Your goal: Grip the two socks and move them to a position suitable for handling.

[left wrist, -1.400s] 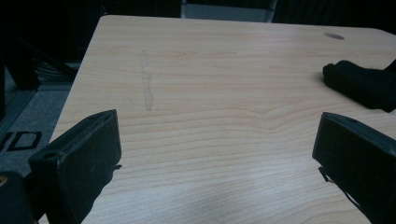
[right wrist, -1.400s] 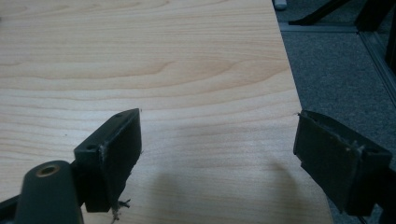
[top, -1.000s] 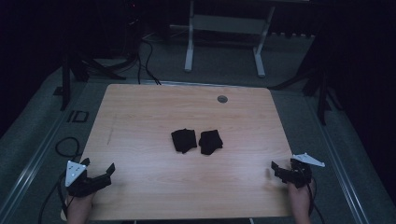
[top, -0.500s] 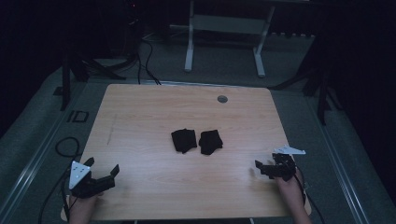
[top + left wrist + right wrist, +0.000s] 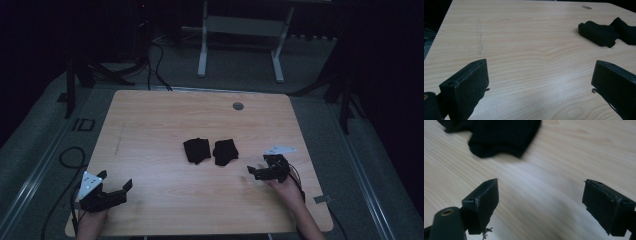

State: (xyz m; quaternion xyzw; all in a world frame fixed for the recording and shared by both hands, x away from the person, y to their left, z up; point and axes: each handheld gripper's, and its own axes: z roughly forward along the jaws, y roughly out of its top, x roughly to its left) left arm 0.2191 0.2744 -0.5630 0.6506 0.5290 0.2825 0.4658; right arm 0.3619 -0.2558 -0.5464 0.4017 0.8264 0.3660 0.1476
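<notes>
Two small black folded cloths lie side by side in the middle of the wooden table [image 5: 150, 120]: the left cloth [image 5: 196, 150] and the right cloth [image 5: 225, 151]. My left gripper [image 5: 116, 180] is held low over the table's near-left corner, open and holding nothing, far from the cloths. In the left gripper view its jaws [image 5: 541, 66] stand wide apart, with both cloths [image 5: 599, 33] far off at the upper right. My right gripper [image 5: 257, 167] is open just right of the right cloth. The right gripper view [image 5: 541, 185] has that cloth [image 5: 504, 135] close ahead, beyond the spread jaws.
A round grey grommet [image 5: 238, 106] sits near the table's far edge. A white desk frame [image 5: 240, 25] and cables [image 5: 155, 55] stand on the dark floor behind. A faint scuff [image 5: 479, 37] marks the wood on the left.
My right gripper has moved left and away from the near-right edge, ending close to the right cloth. The left gripper has shifted a little to the right. The cloths have not moved.
</notes>
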